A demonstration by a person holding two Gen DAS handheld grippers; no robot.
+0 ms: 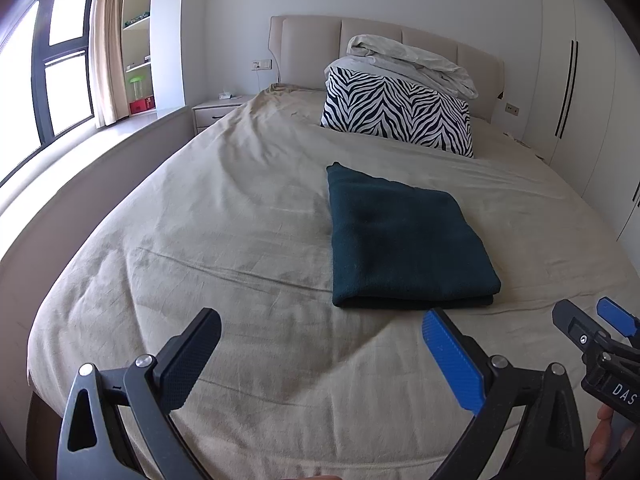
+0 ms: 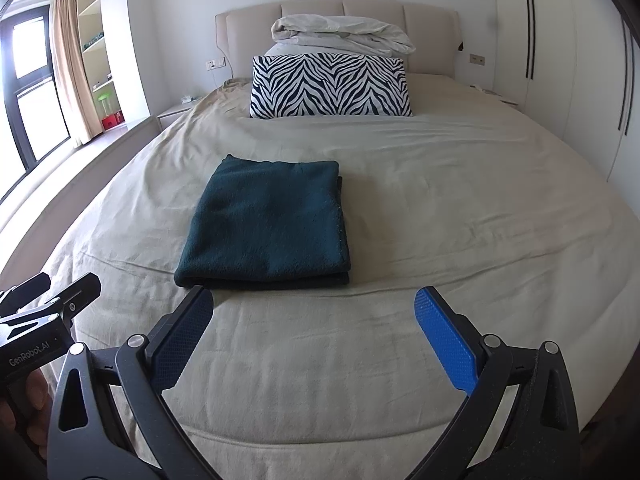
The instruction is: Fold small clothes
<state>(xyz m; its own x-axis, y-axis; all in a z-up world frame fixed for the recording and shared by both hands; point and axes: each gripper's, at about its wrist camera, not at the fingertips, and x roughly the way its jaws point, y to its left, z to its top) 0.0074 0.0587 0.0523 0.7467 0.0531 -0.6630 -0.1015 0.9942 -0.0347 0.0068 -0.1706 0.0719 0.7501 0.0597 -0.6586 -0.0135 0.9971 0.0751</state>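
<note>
One dark teal garment (image 2: 266, 224) is lying folded into a flat rectangle on the beige bedsheet (image 2: 440, 216), its layered edges showing along the near side and at the right side. In the left wrist view the same garment (image 1: 404, 240) is sitting ahead and to the right of centre. Nothing is touching it.

Both grippers are hovering above the sheet on the near side of the garment, apart from it. The right gripper (image 2: 316, 320) is holding its jaws wide apart and empty, with the dark left pad (image 2: 188, 336) just short of the garment's near left corner and the blue pad (image 2: 444, 340) off to the right. The left gripper (image 1: 320, 344) is likewise showing its jaws spread wide with nothing between them; the right gripper is appearing at that view's right edge.

Beyond the garment, a zebra-striped pillow (image 2: 330, 85) is leaning toward the padded headboard (image 2: 312, 8), with a rumpled white duvet (image 2: 340, 32) piled behind it. White wardrobe doors (image 2: 560, 60) are standing to the right; a window (image 1: 52, 60), a curtain (image 1: 106, 44) and shelves (image 1: 138, 32) are standing to the left.
</note>
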